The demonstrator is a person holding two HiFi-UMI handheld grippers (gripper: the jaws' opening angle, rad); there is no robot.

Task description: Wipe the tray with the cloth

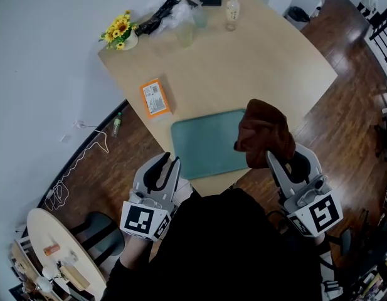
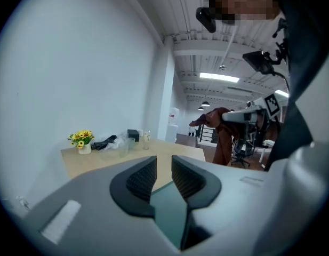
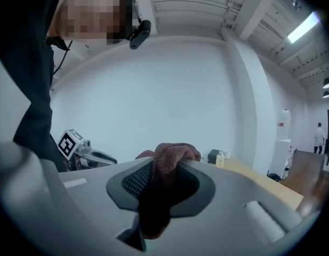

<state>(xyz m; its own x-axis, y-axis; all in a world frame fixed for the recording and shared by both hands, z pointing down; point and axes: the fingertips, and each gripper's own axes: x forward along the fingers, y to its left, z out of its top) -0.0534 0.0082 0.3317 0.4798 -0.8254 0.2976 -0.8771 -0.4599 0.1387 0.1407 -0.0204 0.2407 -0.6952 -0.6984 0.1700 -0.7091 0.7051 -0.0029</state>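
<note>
The green tray (image 1: 206, 144) is lying flat on the wooden table (image 1: 268, 68), close to the table's near edge. Well beyond the tray's far left corner, a small vase of sunflowers (image 1: 120, 30) is standing. Just off that same corner, an orange packet (image 1: 155, 98) is lying flat. The left gripper (image 1: 169, 163) is hovering at the tray's near left corner, apart from it, with its jaws standing only a narrow gap apart and nothing between them. Over the tray's right end, the brown cloth (image 1: 263, 133) is hanging bunched in the air, lifted clear of the tray. The right gripper (image 1: 282, 160), just off the tray's near right corner, is clamping the cloth between its jaws. The fabric is bulging above the pads and trailing down below them.
</note>
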